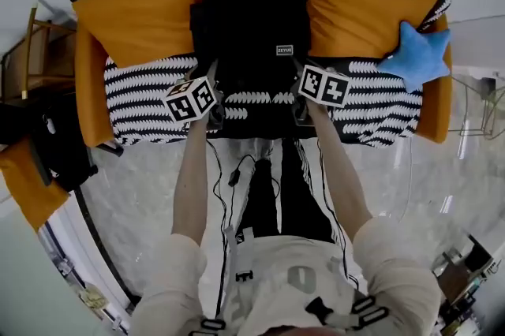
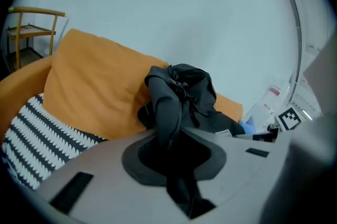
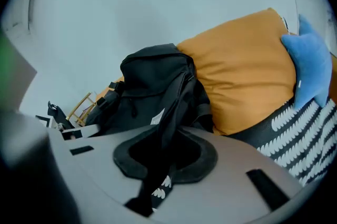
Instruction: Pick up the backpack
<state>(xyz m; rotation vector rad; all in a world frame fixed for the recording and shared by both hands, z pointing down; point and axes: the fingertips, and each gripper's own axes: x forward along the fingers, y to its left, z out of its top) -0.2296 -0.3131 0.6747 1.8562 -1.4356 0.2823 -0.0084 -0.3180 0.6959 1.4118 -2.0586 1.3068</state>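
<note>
The black backpack (image 1: 251,19) stands upright at the middle of the sofa (image 1: 138,102), between 2 orange cushions (image 1: 146,7) and in front of the sofa's back. The head view does not show whether its base rests on the striped seat. 2 black straps (image 2: 164,107) run from it toward the person, 1 into each gripper.

The left gripper (image 1: 211,94) is clamped on the left strap, its jaws nearly together with the dark webbing pinched between them. The right gripper (image 1: 302,90) is clamped on the other strap in the same way. Both sit just in front of the backpack's lower part, well apart from each other.

A blue star pillow (image 1: 417,57) leans on the sofa's right end. A wooden chair (image 1: 31,50) stands left of the sofa.
</note>
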